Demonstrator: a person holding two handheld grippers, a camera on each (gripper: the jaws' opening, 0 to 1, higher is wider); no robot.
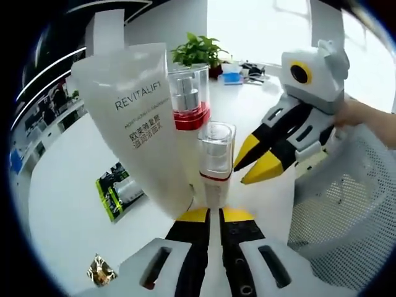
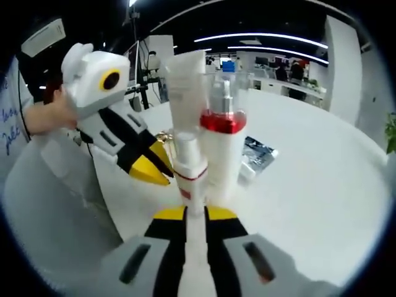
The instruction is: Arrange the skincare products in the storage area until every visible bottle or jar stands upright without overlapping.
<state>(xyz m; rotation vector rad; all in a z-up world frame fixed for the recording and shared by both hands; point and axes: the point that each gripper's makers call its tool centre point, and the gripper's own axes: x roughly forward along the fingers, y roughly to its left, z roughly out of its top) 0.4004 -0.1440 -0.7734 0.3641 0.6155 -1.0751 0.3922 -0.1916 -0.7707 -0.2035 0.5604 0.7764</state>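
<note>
1. Small pump bottle [image 1: 216, 162], long axis upright, stands dead ahead of the left gripper [image 1: 209, 213], jaws nearly closed on its base.
2. In the right gripper view, the right gripper [image 2: 195, 213] likewise pinches a small bottle [image 2: 189, 164].
3. Taller red-collared bottle [image 1: 189, 102] and Revitalift tube [image 1: 139, 120] rise just behind.
4. Mesh basket [image 1: 352, 210] lies right.

white revitalift tube [image 1: 139, 117] cap-down, upright; small pump bottle [image 1: 215, 162] beside it; taller red-banded pump bottle [image 1: 189, 102] behind
</note>
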